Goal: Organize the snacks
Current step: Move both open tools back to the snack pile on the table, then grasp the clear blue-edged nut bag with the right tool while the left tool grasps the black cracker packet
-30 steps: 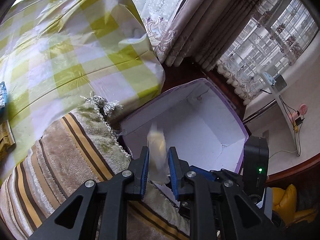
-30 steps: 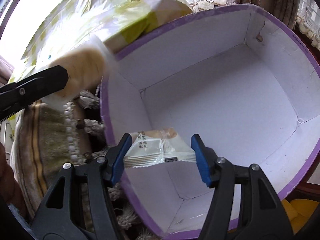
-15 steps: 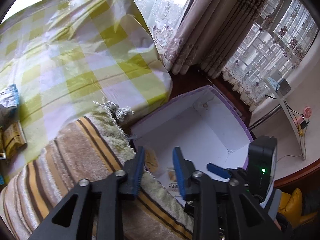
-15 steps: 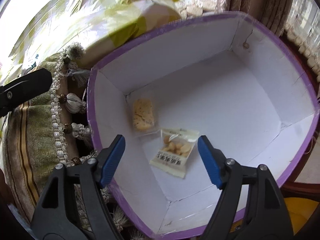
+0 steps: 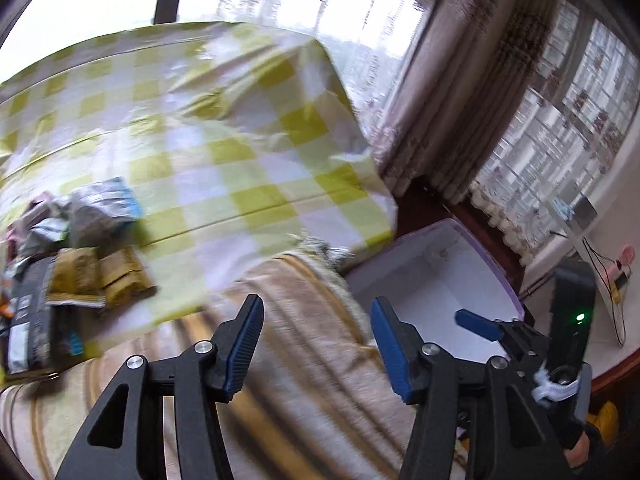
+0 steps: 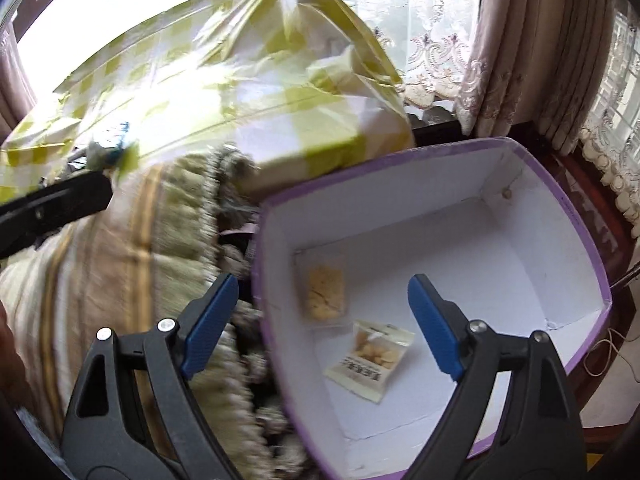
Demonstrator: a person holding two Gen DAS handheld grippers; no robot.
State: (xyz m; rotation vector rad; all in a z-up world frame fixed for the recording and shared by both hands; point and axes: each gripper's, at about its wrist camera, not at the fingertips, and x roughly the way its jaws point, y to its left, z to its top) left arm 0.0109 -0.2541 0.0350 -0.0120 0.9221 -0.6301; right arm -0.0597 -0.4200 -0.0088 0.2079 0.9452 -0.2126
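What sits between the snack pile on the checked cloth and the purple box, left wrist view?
Left wrist view: between the snack pile and the purple box lie bare checked cloth and the fringed striped blanket. No snacks there.

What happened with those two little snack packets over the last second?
Both were let go: the jaws of the left gripper and right gripper have just been opening, now empty. The clear packet and the printed packet lie in the purple box, which stayed put.
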